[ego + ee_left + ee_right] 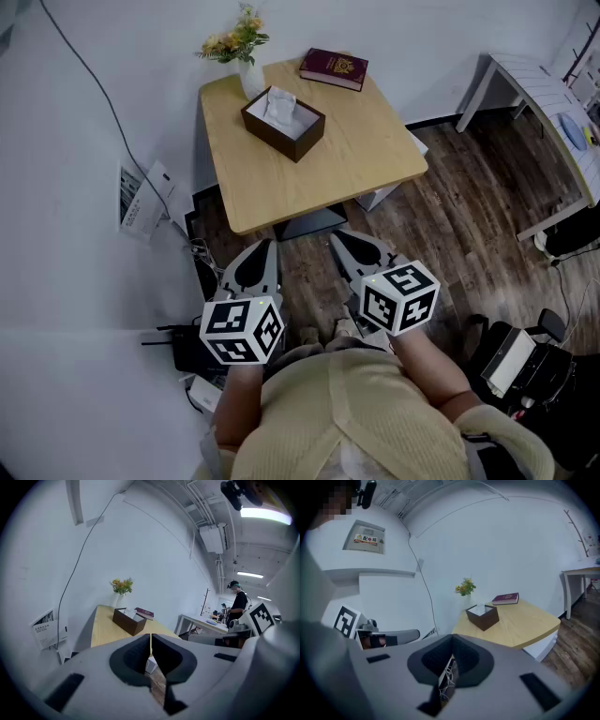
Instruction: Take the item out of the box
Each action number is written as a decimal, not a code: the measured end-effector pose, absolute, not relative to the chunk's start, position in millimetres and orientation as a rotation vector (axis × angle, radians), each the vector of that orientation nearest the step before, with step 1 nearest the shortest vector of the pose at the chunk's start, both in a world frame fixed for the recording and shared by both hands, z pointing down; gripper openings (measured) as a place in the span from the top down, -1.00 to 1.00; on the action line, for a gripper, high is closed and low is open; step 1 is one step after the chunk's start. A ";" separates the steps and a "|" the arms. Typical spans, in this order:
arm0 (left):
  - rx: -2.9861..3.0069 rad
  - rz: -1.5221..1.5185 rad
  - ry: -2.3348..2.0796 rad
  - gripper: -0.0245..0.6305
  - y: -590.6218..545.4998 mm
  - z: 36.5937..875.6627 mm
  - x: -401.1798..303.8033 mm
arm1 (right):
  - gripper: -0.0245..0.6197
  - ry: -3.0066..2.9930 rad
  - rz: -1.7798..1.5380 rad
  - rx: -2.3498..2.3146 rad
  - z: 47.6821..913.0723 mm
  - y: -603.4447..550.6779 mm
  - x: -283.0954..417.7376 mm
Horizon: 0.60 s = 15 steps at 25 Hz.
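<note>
Head view: left gripper (268,247) and right gripper (340,241) hang short of the table (366,150), both jaws pressed together and empty; the tissue (279,106) sits inside the brown box (298,141) on it.

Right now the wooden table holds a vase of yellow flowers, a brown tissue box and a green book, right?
Not quite: the book is dark red, not green, as the head view shows. The vase of yellow flowers and the brown tissue box are on the wooden table.
</note>
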<state>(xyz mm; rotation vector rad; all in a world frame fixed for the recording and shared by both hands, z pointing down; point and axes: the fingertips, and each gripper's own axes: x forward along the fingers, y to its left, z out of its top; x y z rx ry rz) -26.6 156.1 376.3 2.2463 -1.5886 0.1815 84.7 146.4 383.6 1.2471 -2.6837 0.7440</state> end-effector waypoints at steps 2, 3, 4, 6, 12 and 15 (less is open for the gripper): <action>2.244 0.180 -1.590 0.84 154.1 376.6 -28.4 | 0.83 -2.686 0.743 1.244 383.7 144.3 82.5; 2.243 0.179 -1.591 0.84 153.3 376.6 -29.1 | 0.83 -2.690 0.747 1.244 383.6 143.5 81.7; 2.242 0.177 -1.592 0.84 152.7 376.6 -29.6 | 0.83 -2.696 0.755 1.243 383.2 142.9 81.2; 2.240 0.174 -1.596 0.84 151.7 376.5 -30.0 | 0.83 -2.710 0.777 1.242 382.5 142.2 81.0; 2.232 0.172 -1.599 0.84 148.5 380.4 -25.3 | 0.83 -2.699 0.792 1.230 389.3 139.4 86.7; 2.235 0.177 -1.602 0.84 144.6 380.5 -19.3 | 0.83 -2.701 0.802 1.221 390.3 136.1 91.5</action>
